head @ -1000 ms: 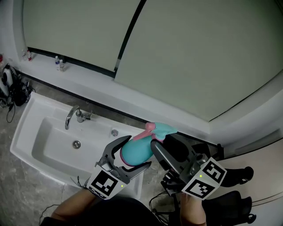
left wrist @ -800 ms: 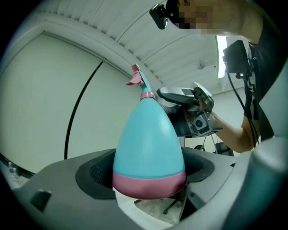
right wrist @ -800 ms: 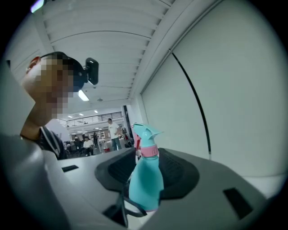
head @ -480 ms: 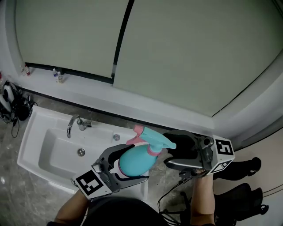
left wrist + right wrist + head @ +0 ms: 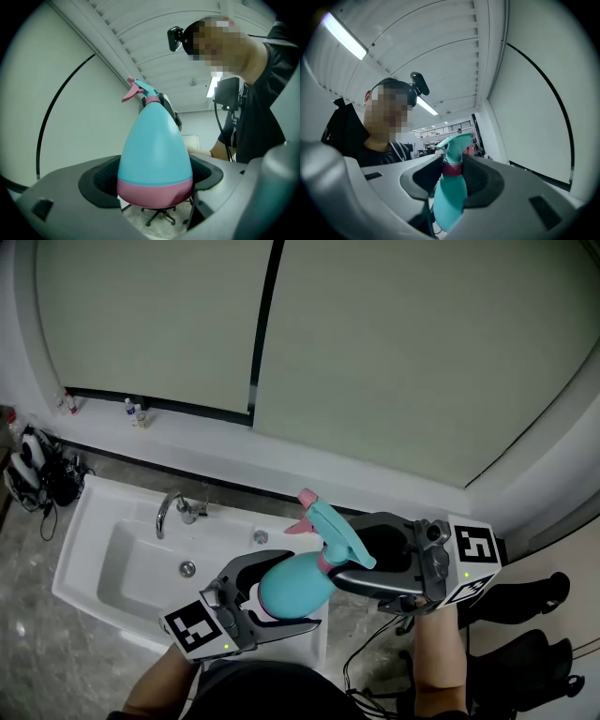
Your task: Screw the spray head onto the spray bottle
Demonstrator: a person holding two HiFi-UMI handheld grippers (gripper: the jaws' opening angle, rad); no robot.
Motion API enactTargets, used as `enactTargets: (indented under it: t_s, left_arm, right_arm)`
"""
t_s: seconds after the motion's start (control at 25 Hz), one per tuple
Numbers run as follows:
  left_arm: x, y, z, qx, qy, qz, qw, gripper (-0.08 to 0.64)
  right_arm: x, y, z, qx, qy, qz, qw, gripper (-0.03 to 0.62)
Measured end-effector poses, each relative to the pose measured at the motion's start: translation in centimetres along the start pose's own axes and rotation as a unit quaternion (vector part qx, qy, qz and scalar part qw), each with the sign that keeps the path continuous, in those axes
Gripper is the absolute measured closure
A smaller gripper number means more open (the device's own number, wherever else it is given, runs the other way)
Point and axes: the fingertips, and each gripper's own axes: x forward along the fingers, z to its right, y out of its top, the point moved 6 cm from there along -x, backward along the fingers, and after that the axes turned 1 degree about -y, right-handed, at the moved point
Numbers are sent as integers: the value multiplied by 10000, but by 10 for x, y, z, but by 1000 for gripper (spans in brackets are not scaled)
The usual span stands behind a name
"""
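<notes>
A teal egg-shaped spray bottle (image 5: 286, 585) with a pink base is held up over the sink's front, and my left gripper (image 5: 295, 589) is shut on its body. In the left gripper view the bottle (image 5: 154, 150) fills the gap between the pads, with the spray head (image 5: 140, 89) on top. The teal spray head (image 5: 330, 526) with a pink trigger sits on the neck. My right gripper (image 5: 337, 554) comes in from the right. Its jaws are closing, and the pads press the pink collar (image 5: 452, 168) below the spray head (image 5: 455, 142).
A white sink (image 5: 94, 538) with a chrome faucet (image 5: 173, 509) lies below left. Small bottles (image 5: 136, 412) stand on the back ledge, and headphones and cables (image 5: 37, 476) lie at far left. A dark chair base (image 5: 525, 652) is at lower right. The person holding the grippers shows behind.
The right gripper swung round to lie level, stood off the spray head with wider jaws, and has now moved in and closed on the collar. The left gripper kept hold of the bottle.
</notes>
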Motion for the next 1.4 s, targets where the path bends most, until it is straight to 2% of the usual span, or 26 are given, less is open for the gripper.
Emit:
enactTargets:
  t_s: [0.12,0.28,0.4,0.56,0.68,0.76,0.88,0.96,1.0,1.08,1.16,1.2,1.28,1.4]
  left_arm:
    - [0,1,-3,-108,28,130,9999,130]
    - [1,4,-4,-410,-43,424,9983,130]
    - [-1,3,-4,-563,-154,608,9964,130]
    - [-4,0,-5,-587,-251,644,9959,130]
    - [-6,1,-6,-507,-191,578,9969,130]
    - [-7,2,-6,-387,-12,460,9982,130]
    - [-8,2,-10,-165,470,283,9984,130]
    - [-8,1,-14,128,943,78,9954,130]
    - [-7,0,-17,330,1267,-72,9914,130]
    - [-5,-5,-21,696,1984,-330,9771,130]
    - [-1,-11,-24,778,2443,-263,9662,130]
    - [1,-13,-24,727,2507,-131,9653,130]
    - [3,-15,-27,595,2404,104,9688,130]
    - [2,-10,-29,526,2138,320,9749,130]
  right_arm:
    - [0,2,0,-302,-257,134,9991,456]
    - [1,6,-5,-836,-818,310,9927,456]
    - [-1,1,-7,-810,-1071,541,9895,456]
    - [3,-2,-5,-562,-898,756,9915,459]
    - [4,-2,-5,-470,-905,676,9925,459]
    - [4,-3,-6,-502,-1207,462,9903,459]
    - [7,-3,-5,-639,-1979,198,9779,460]
    - [8,-5,1,-551,-2519,209,9660,460]
    - [7,-6,5,-490,-2790,238,9587,460]
    - [7,-11,12,-374,-3304,295,9427,460]
    - [8,-16,17,-274,-3723,374,9269,460]
    - [9,-19,18,-270,-3891,414,9198,460]
    - [11,-22,17,-340,-4099,511,9100,460]
    - [13,-20,13,-455,-4058,612,9108,459]
